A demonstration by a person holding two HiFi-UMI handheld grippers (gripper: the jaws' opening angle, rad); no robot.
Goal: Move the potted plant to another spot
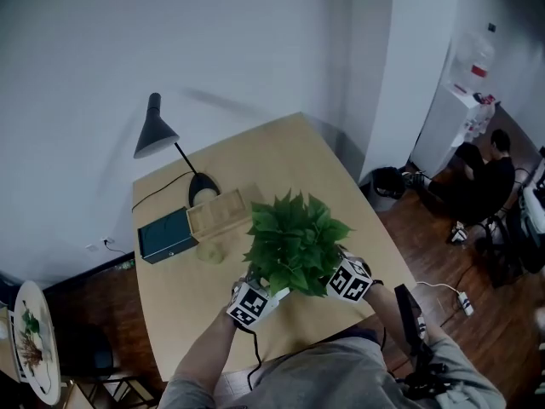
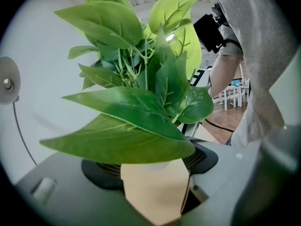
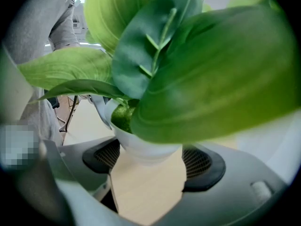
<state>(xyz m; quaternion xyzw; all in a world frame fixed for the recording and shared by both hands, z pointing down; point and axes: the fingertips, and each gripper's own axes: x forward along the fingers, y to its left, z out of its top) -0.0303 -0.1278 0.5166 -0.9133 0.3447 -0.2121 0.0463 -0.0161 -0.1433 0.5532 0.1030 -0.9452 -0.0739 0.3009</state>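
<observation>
The potted plant [image 1: 294,241], with broad green leaves [image 2: 136,112] in a small white pot [image 3: 141,147], is over the near middle of the light wooden table [image 1: 281,147]. My left gripper [image 1: 271,290] comes at it from the left and my right gripper [image 1: 330,275] from the right. In the right gripper view the pot sits between the two dark pads [image 3: 202,161], and the right gripper [image 3: 150,159] is shut on it with the jaws wide. In the left gripper view a big leaf hides most of the pot between the left gripper's [image 2: 155,166] pads [image 2: 101,171].
A black desk lamp [image 1: 157,130] stands at the table's far left, with a teal box [image 1: 166,234], a wooden tray [image 1: 220,211] and a small pale lump [image 1: 211,251] beside it. A person [image 1: 485,177] sits on the floor at the right. A round white side table [image 1: 34,339] stands lower left.
</observation>
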